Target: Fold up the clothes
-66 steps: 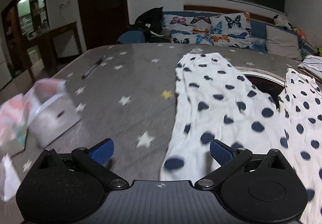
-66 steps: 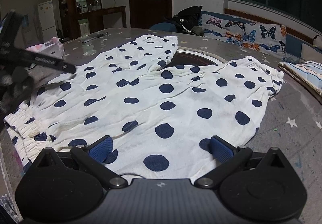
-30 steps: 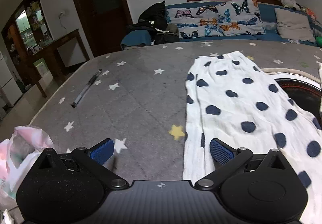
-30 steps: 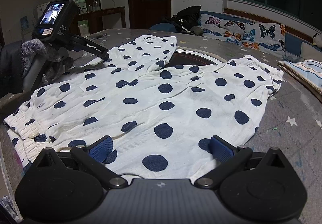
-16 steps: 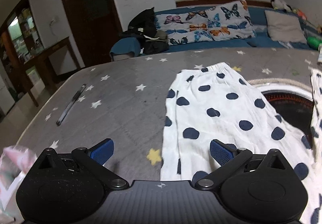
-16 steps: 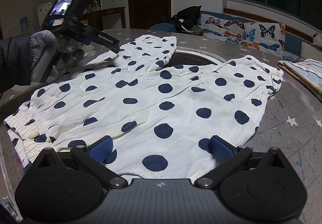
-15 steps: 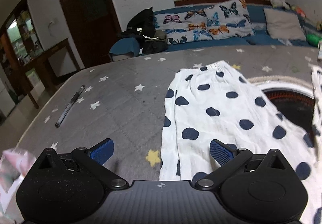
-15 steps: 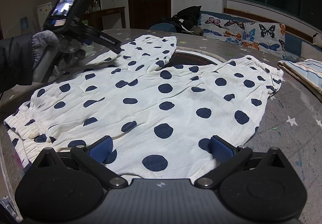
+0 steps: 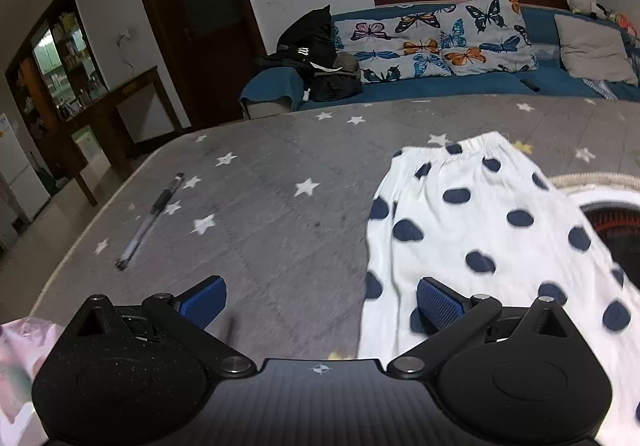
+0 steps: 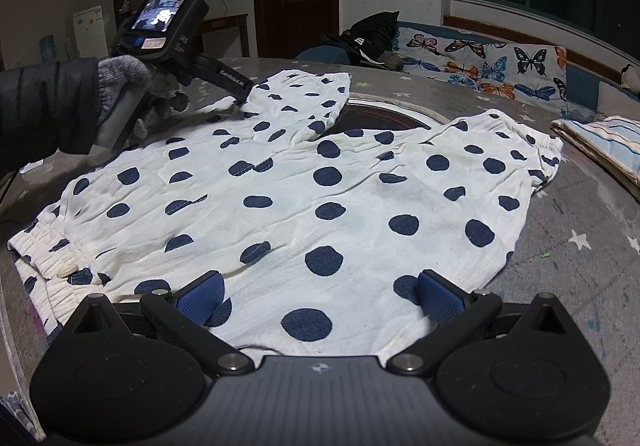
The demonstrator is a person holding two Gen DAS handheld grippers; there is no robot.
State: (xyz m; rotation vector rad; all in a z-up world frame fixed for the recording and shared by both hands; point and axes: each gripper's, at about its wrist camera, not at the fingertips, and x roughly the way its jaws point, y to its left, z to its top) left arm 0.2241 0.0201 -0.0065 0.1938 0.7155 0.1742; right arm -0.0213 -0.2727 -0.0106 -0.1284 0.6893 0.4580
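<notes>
**Polka-dot trousers spread flat, both jaws wide and empty**

Nearest the right wrist camera, the right gripper [image 10: 318,296] is seen with its jaws spread wide, nothing held between the blue pads [image 10: 200,296]. It is held low over the near edge of the polka-dot trousers [image 10: 304,197], a white garment with dark blue spots that is laid flat on the grey star-printed worktop [image 10: 580,286]. The elasticated waistband [image 10: 44,246] is seen at the left of that view, and the two legs are spread away from it, one towards the far left and one towards the right, with a dark round recess [image 10: 384,117] in the worktop showing between them.

Further back on the left, the left gripper [image 10: 236,95] is seen in a gloved left hand [image 10: 132,85]; its tip is lowered to the outer edge of the far leg, though contact cannot be made out. In the left wrist view the left gripper's [image 9: 320,296] jaws are likewise shown wide apart and empty, with the edge of the trouser leg [image 9: 472,230] lying under the right-hand pad [image 9: 436,300].

A pen [image 9: 150,219] is seen lying on the worktop, well apart from the garment. A folded striped cloth [image 10: 600,145] is placed at the right edge. Beyond the worktop, a blue sofa [image 9: 440,85] with butterfly cushions [image 9: 440,41] and a black jacket [image 9: 308,41] is seen.
</notes>
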